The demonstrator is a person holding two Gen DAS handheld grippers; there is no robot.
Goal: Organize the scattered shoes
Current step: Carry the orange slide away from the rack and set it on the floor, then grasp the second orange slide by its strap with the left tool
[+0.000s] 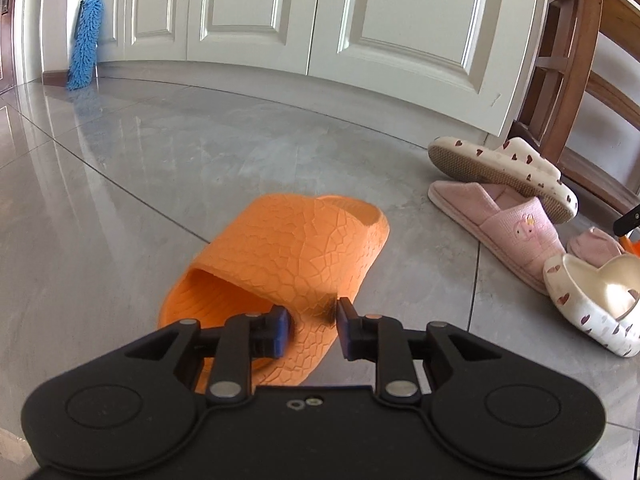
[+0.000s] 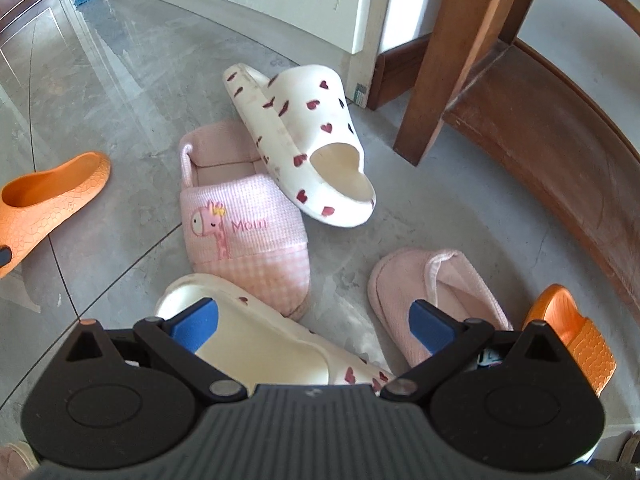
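Setting down the orange slipper (image 1: 280,264) on the floor (image 1: 120,168): left claw (image 1: 314,326) tilted downward, jaws slightly parted astride its strap edge, pads seemingly off it. Right claw (image 2: 314,326) pointed steeply down, wide open above the heart-print slipper (image 2: 256,344). Next move probably needs closing on that one.

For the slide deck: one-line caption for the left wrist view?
Left gripper astride orange slipper's strap edge on grey tile floor.
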